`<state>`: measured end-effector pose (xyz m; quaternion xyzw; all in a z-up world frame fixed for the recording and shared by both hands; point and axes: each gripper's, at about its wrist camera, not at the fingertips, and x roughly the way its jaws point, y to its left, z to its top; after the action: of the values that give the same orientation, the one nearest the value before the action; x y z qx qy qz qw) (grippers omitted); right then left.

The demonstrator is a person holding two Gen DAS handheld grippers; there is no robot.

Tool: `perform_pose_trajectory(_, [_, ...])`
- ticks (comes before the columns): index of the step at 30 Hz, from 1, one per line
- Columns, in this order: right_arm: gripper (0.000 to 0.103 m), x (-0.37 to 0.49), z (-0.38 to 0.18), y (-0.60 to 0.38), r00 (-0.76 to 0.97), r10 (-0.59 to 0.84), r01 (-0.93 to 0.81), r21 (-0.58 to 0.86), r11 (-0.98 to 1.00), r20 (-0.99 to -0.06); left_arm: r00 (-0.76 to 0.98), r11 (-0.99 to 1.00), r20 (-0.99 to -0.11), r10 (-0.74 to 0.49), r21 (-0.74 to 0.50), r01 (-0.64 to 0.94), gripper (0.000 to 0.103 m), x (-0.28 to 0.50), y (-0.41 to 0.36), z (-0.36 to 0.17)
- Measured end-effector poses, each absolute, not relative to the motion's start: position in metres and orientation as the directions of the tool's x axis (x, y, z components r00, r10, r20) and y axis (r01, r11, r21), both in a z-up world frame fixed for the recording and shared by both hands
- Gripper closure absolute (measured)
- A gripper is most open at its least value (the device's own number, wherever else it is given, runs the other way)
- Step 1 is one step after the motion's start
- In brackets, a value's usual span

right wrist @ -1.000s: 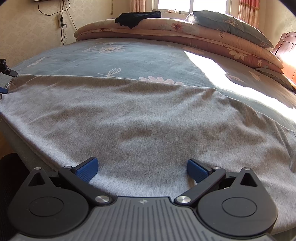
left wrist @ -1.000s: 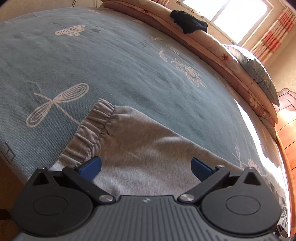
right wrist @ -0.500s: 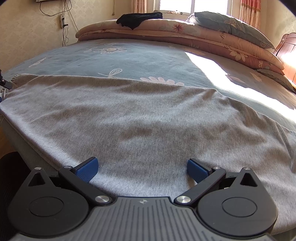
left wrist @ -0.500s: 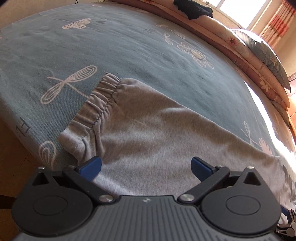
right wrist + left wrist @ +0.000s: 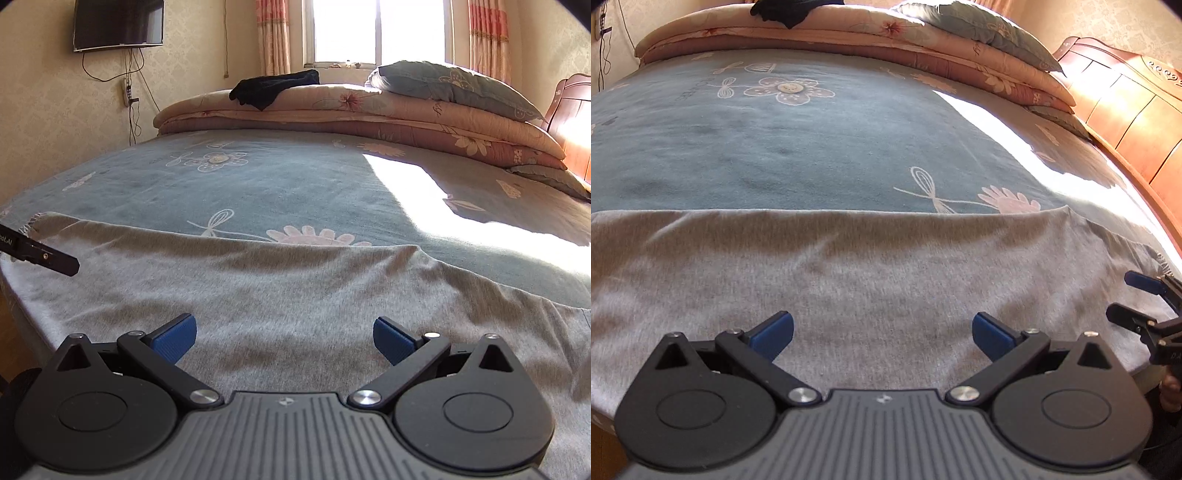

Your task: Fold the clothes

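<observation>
Grey garment (image 5: 871, 266) spread flat across lower frame on blue bed (image 5: 798, 147). Left tool (image 5: 882, 330) released, right tool (image 5: 284, 334) released, both over garment, gripping nothing. No containers.

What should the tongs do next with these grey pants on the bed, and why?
Probably lower both and pinch the near edge. The left tongs and right tongs are both open, holding nothing, over the grey pants, which lie spread flat along the near side of the blue bedspread, not yet folded.
</observation>
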<state>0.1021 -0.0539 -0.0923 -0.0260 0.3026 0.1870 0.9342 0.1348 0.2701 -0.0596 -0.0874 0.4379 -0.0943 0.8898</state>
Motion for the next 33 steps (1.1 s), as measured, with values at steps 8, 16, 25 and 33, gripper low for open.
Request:
perform_pose_trajectory(8, [0.000,0.121,-0.117,-0.079,0.671,0.351,-0.310,0.184,0.933,-0.653,0.601,0.958,-0.757,-0.256,-0.283,0.051,0.001,0.126,0.263,-0.078])
perform_pose_trajectory(16, [0.000,0.096,-0.088,-0.118,0.722,0.362,-0.310,0.192,0.931,-0.589,0.604,0.957,-0.756,-0.250,-0.289,0.035,0.001,0.129,0.261,-0.080])
perform_pose_trajectory(25, [0.000,0.199,-0.088,-0.211,0.704,0.495,-0.150,0.574,0.805,-0.510,0.613,0.945,-0.751,-0.247,-0.326,-0.018,0.001,0.131,0.265,-0.080])
perform_pose_trajectory(33, [0.000,0.242,-0.117,-0.212,0.693,0.446,-0.098,0.539,0.837,-0.567,0.603,0.959,-0.768,-0.216,-0.282,-0.016,0.001,0.136,0.258,-0.079])
